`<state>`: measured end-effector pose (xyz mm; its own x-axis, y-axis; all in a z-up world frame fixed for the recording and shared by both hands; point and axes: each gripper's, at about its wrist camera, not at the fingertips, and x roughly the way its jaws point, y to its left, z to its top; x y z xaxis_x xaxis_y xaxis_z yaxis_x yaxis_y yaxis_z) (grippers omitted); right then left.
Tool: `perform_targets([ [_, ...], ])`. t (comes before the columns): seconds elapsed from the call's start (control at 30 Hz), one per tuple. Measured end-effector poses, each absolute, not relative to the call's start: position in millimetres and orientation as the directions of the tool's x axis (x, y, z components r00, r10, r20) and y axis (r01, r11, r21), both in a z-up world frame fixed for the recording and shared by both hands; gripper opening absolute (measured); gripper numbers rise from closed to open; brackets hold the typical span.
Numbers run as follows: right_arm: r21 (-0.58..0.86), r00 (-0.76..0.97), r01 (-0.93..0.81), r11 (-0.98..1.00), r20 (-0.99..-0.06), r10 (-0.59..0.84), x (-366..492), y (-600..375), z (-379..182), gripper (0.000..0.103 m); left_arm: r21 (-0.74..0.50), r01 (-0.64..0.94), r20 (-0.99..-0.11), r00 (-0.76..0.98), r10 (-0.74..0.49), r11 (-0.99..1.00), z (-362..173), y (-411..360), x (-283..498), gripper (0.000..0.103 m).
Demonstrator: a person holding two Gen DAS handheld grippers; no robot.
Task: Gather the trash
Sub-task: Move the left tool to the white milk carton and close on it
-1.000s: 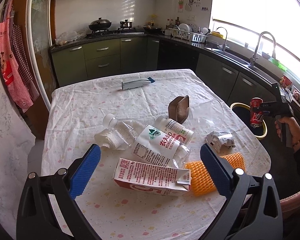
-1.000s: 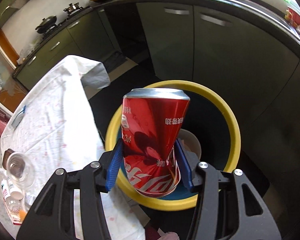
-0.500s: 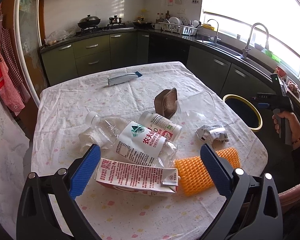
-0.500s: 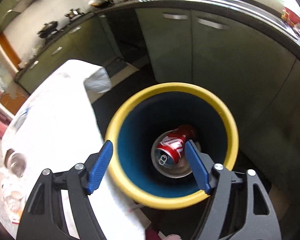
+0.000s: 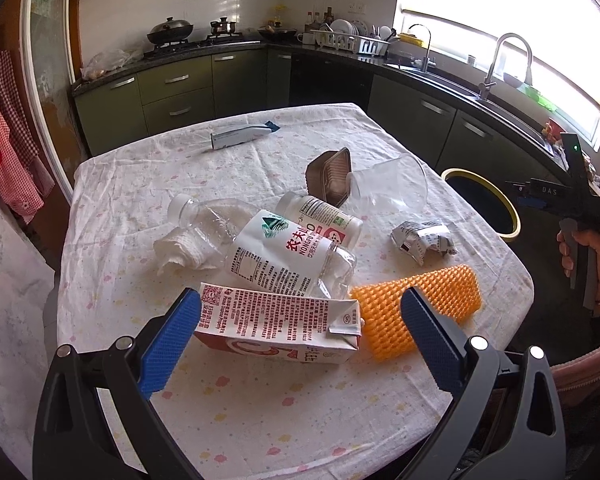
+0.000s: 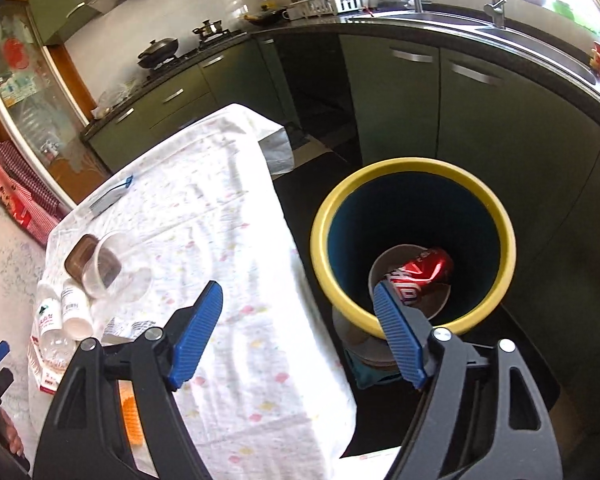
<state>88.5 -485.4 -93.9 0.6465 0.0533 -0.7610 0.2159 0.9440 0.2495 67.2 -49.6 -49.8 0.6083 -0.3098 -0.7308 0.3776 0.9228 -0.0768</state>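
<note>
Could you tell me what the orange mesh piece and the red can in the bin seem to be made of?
Orange mesh piece: probably soft foam netting, matte, with an open diamond weave. Red can: thin metal, likely aluminium, with glossy printed paint and a dented side.

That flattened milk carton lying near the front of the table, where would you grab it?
Probably across the narrow width of the milk carton, near its middle, coming down from above. It lies flat with its long side running across the left gripper, whose open jaws already straddle it; the folded end beside the orange mesh sleeve looks less firm.
</note>
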Motion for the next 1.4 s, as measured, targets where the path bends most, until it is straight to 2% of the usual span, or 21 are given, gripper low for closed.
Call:
perform_targets([
  [0.17, 0.247, 0.637, 0.195, 0.949, -0.768, 0.068, 92, -473, -98, 0.074, -0.152, 0.367, -0.756, 0.555, -0.347, 0.918, -61, -44, 70, 0.098],
  [0.4, 0.242, 0.627, 0.173, 0.955, -0.774, 0.083, 95, -464, -105, 0.074, -0.170, 0.400, -0.757, 0.532, -0.379, 0.901, -57, -58, 66, 0.098],
  [0.67, 0.252, 0.617, 0.160, 0.955, -0.780, 0.103, 97, -462, -111, 0.074, -0.030, 0.473, -0.780, 0.539, -0.316, 0.881, -56, -79, 67, 0.098],
  [0.77, 0.246, 0.611, 0.155, 0.957, -0.785, 0.103, 98, -462, -111, 0.074, 0.083, 0.617, -0.771, 0.537, -0.341, 0.783, -49, -85, 65, 0.098],
  [0.9, 0.245, 0.610, 0.156, 0.957, -0.786, 0.102, 98, -462, -111, 0.074, 0.183, 0.835, -0.792, 0.438, -0.425, 0.520, -48, -85, 64, 0.098],
  [1.0, 0.244, 0.604, 0.158, 0.957, -0.791, 0.102, 98, -462, -112, 0.074, 0.163, 0.887, -0.836, 0.357, -0.418, 0.432, -54, -79, 78, 0.097],
  [1.23, 0.233, 0.592, 0.165, 0.958, -0.801, 0.093, 101, -461, -112, 0.074, 0.150, 0.918, -0.911, 0.273, -0.310, 0.367, -79, -60, 111, 0.082],
  [1.4, 0.231, 0.582, 0.158, 0.960, -0.807, 0.098, 106, -457, -114, 0.075, 0.143, 0.922, -0.928, 0.251, -0.274, 0.360, -92, -51, 125, 0.082],
])
